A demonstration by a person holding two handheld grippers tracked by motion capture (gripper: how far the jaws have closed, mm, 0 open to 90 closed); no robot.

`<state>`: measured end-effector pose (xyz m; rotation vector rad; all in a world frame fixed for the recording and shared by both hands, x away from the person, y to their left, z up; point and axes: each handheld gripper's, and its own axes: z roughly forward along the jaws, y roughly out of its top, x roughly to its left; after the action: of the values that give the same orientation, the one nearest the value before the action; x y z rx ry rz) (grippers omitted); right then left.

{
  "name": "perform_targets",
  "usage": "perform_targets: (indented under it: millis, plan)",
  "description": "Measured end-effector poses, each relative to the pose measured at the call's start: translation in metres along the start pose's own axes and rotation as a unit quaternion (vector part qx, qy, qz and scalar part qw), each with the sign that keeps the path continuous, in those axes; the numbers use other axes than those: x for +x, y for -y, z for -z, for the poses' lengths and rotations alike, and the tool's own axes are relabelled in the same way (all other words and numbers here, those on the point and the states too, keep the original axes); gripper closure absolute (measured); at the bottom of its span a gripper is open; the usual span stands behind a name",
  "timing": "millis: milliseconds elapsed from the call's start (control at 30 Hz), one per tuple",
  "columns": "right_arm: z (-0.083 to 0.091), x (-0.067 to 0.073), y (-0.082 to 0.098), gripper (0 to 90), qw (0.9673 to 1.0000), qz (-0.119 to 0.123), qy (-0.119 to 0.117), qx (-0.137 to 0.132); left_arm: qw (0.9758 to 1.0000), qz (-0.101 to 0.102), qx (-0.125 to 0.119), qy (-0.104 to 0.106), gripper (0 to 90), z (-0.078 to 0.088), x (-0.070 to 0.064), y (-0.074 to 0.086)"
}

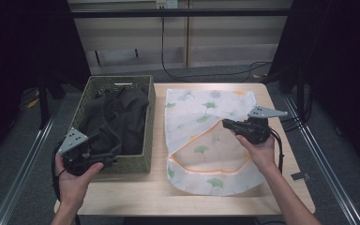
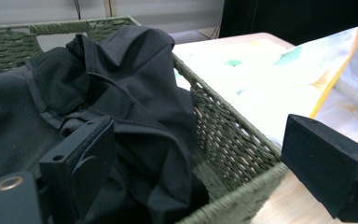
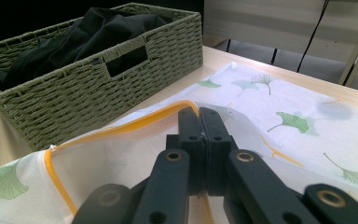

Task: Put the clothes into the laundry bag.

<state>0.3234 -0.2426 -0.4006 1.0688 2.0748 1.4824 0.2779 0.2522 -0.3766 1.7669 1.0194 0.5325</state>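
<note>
The work in hand looks like loading the dark garment (image 1: 117, 119) from the basket (image 1: 149, 140) into the mesh bag (image 1: 206, 140), and it stands at the pickup step. The right gripper (image 1: 228, 124) is clenched on the bag's orange-trimmed rim (image 3: 121, 128); in the right gripper view its jaws meet flat on the fabric and lift that edge off the table (image 1: 136, 197), so the mouth gapes toward the basket. The left gripper (image 1: 104, 161) hangs at the near end of the basket with its jaws spread wide. In the left gripper view one jaw sits against the crumpled black cloth (image 2: 135, 93), and the other stands outside the woven wall (image 2: 223, 140), over the table, so nothing is pinched yet. The garment lies heaped in the basket, filling most of it, with a fold rising above the rim on the bag's side. The next move, as I judge it, calls for bringing both left jaws inside the wall, closing on a thick fold, then lifting the cloth over the rim and across to the bag's mouth, just beside the basket. The right grip has to hold that mouth open meanwhile.
</note>
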Motion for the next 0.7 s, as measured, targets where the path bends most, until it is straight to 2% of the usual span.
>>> perform_targets:
  millis: [100, 200, 333, 400, 533, 600, 700]
  plan:
    - [0.0, 0.0, 0.0, 89.1, 1.0, 0.0, 0.0, 0.0, 0.9998, 0.008, 0.019, -0.001, 7.6, -0.009, 0.01, -0.01]
    - [0.0, 0.0, 0.0, 89.1, 1.0, 0.002, 0.0, 0.001, 0.9997, 0.006, 0.024, -0.002, 5.6, -0.016, 0.017, -0.018]
    - [0.001, -0.001, 0.0, 89.0, 1.0, 0.001, 0.003, -0.001, 0.9989, 0.0, 0.045, -0.015, 5.4, -0.034, 0.032, -0.036]
    - [0.001, -0.002, 0.0, 89.0, 1.0, 0.002, 0.002, -0.001, 0.9987, 0.001, 0.05, -0.01, 5.0, -0.04, 0.035, -0.04]
    - [0.001, -0.002, 0.001, 89.0, 1.0, 0.0, 0.003, -0.001, 0.9977, -0.001, 0.066, -0.016, 4.2, -0.053, 0.041, -0.046]
    - [0.001, -0.002, 0.001, 89.0, 1.0, 0.0, 0.003, 0.001, 0.997, -0.01, 0.074, -0.023, 4.2, -0.06, 0.042, -0.049]
    - [0.0, -0.002, 0.001, 89.0, 1.0, 0.001, 0.002, 0.0, 0.9963, -0.006, 0.082, -0.023, 4.2, -0.072, 0.044, -0.051]
